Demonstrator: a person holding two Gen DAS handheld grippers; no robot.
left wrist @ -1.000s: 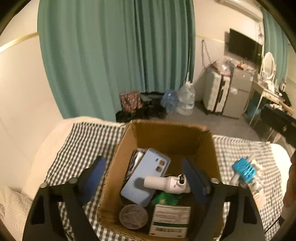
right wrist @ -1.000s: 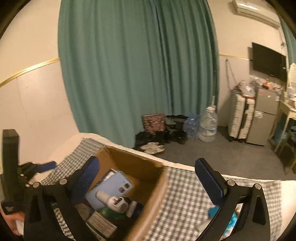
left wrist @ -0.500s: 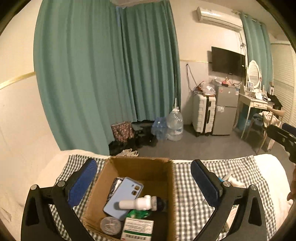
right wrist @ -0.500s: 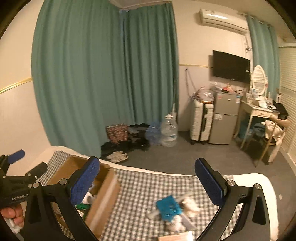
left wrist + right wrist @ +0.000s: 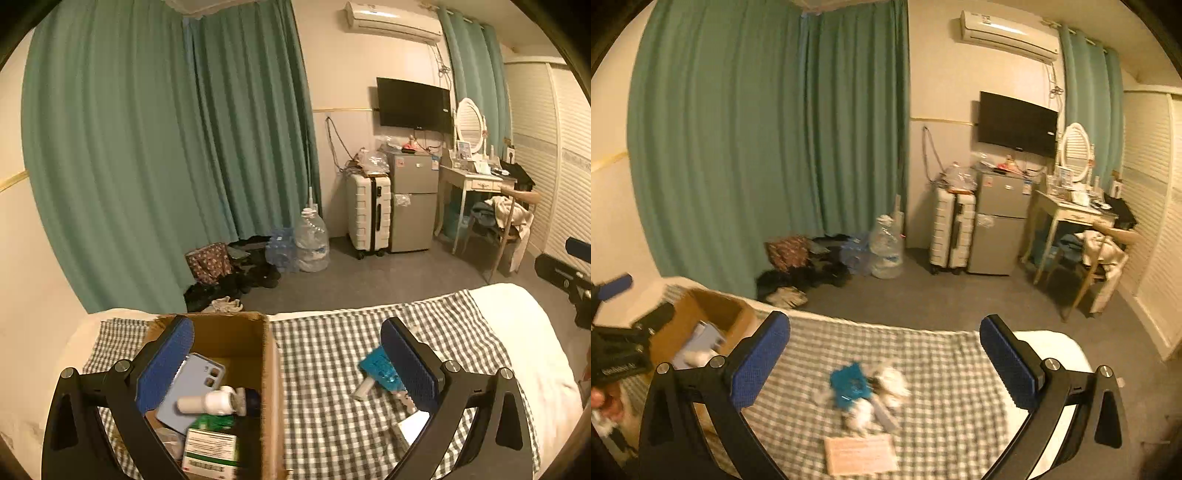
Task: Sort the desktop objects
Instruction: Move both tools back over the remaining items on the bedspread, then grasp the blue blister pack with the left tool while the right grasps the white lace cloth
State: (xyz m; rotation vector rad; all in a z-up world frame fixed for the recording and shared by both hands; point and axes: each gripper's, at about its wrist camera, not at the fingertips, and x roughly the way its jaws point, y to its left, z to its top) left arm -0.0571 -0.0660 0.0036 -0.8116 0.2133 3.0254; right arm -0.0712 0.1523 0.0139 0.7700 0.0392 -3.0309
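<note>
A cardboard box (image 5: 267, 354) stands on the checked cloth (image 5: 325, 354) at the left; it also shows in the right wrist view (image 5: 735, 314). It holds a blue phone case (image 5: 192, 387), a white bottle (image 5: 210, 400) and a green-and-white carton (image 5: 210, 448). A blue packet (image 5: 378, 367) lies with small white items to the right; it also shows in the right wrist view (image 5: 849, 384), blurred. A flat pale card (image 5: 860, 452) lies nearer. My left gripper (image 5: 286, 365) is open and empty above the box's right wall. My right gripper (image 5: 884, 363) is open and empty above the blue packet.
The cloth covers a white surface (image 5: 524, 332) whose far edge drops to a grey floor. Beyond stand teal curtains (image 5: 166, 147), water jugs (image 5: 312, 240), a white suitcase (image 5: 369, 214), a small fridge (image 5: 413, 206) and a dressing table (image 5: 476, 184).
Both grippers have pulled up and swung right, away from the box. The blue packet and small items have come into both views. Both jaws stay open and empty.
</note>
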